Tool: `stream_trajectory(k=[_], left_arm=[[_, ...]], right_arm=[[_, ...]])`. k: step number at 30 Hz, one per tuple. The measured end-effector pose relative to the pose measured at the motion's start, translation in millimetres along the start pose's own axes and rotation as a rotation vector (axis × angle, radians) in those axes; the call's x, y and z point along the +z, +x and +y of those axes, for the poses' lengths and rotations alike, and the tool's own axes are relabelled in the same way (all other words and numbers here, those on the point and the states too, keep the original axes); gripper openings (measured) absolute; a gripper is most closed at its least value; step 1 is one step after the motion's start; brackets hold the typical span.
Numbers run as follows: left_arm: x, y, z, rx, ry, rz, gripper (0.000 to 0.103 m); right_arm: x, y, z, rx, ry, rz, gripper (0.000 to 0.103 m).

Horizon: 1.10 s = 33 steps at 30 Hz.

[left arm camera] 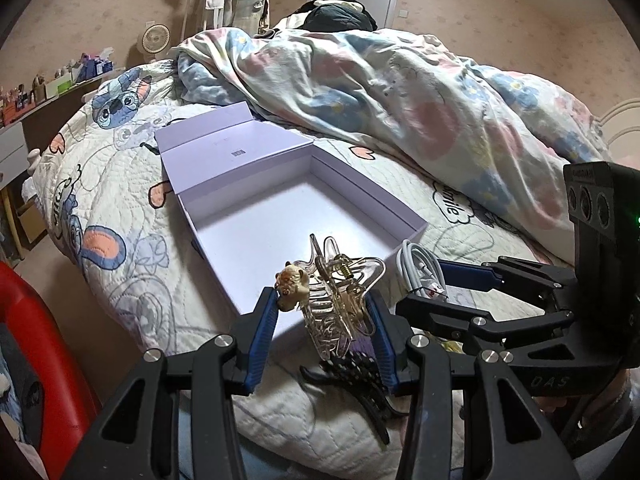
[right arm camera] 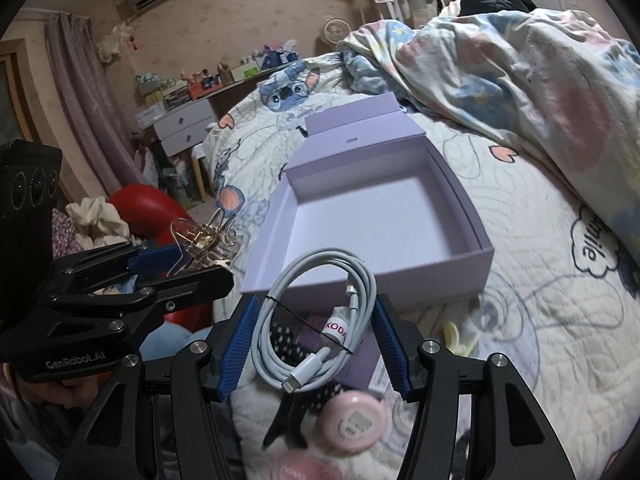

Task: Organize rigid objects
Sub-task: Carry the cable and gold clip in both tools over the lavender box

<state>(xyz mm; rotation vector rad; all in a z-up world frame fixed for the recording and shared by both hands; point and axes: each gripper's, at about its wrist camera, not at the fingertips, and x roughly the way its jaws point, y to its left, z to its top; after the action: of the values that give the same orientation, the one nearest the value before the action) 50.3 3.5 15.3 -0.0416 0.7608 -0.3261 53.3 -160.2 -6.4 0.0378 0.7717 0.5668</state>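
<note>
Nearest the left wrist camera, the left claw (left arm camera: 325, 320) grips a clear hair clip (left arm camera: 334, 304) between its blue pads. The clip's long axis runs roughly away from the camera — its teeth end lies toward the camera, its spring and handles point toward the box, and a small tan charm sits on its left side. Under it on the bed quilt (left arm camera: 120, 208) lies a black dotted hair clip (left arm camera: 356, 376).

In the right wrist view, the right claw (right arm camera: 316, 336) holds a coiled white cable (right arm camera: 316, 320): the oval loop stretches away from the camera, its plug end nearest the lens and a white label with red letters on the bundle. Below it lie a round pink case (right arm camera: 354, 420) and a purple packet (right arm camera: 368, 364), blurred.

Just past both claws sits the open lavender box (right arm camera: 472, 256) — empty inside, its lid (right arm camera: 352, 136) folded back on the far side. Beyond it lies a crumpled floral duvet (left arm camera: 400, 92).
</note>
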Motion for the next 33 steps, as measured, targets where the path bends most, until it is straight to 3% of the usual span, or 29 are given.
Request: stream_trajectory(k=[33], left_arm=[[67, 81, 47, 0.073, -0.020, 0.029, 0.044]], right_arm=[[83, 73, -46, 0.005, -0.086, 0.005, 0.058]])
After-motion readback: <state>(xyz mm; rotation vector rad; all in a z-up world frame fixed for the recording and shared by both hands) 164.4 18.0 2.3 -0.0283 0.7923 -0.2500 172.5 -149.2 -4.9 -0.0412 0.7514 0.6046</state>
